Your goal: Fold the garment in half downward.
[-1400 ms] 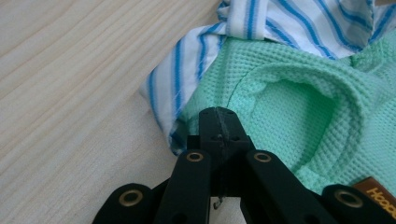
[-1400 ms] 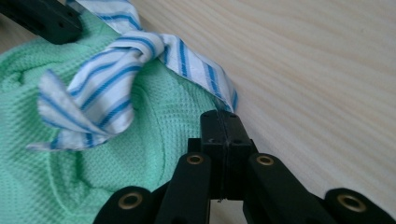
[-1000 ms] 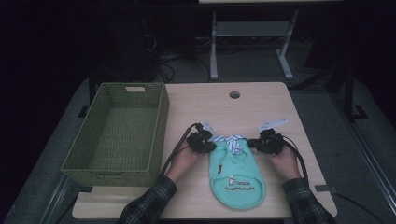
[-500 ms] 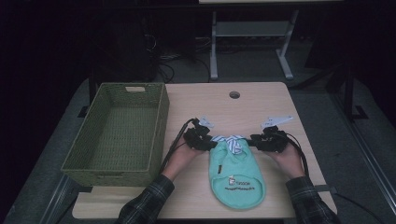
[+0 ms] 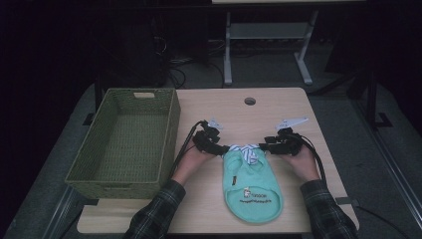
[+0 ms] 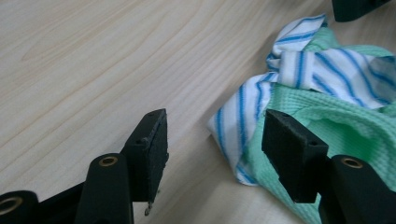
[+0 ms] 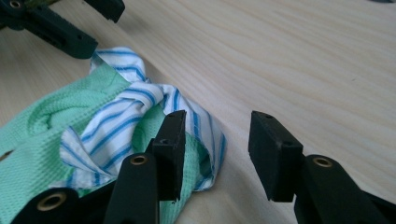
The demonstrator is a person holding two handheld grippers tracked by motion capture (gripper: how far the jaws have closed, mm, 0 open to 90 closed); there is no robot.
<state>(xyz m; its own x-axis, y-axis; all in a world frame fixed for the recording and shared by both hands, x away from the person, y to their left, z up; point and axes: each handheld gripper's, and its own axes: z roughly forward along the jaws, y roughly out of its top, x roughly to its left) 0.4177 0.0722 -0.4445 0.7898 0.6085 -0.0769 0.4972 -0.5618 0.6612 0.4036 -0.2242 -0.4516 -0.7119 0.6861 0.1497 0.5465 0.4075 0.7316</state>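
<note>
- Green woven rectangular basket [image 5: 127, 142] sits left of the mint-green knitted garment with striped collar [image 5: 251, 181]; bare wooden tabletop [image 5: 278, 107] lies beyond.
- Left gripper [image 5: 222, 148] and right gripper [image 5: 263, 147] have just been opening, nothing clamped.

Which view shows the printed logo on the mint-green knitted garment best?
The high view: the whole mint-green knitted garment lies flat, logo facing up. Both gripper views show its blue-striped white collar end, bunched, without the logo.

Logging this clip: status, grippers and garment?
Left gripper, right gripper: jaws just opening, holding nothing. Green garment flat on table. Nothing obstructing.
</note>
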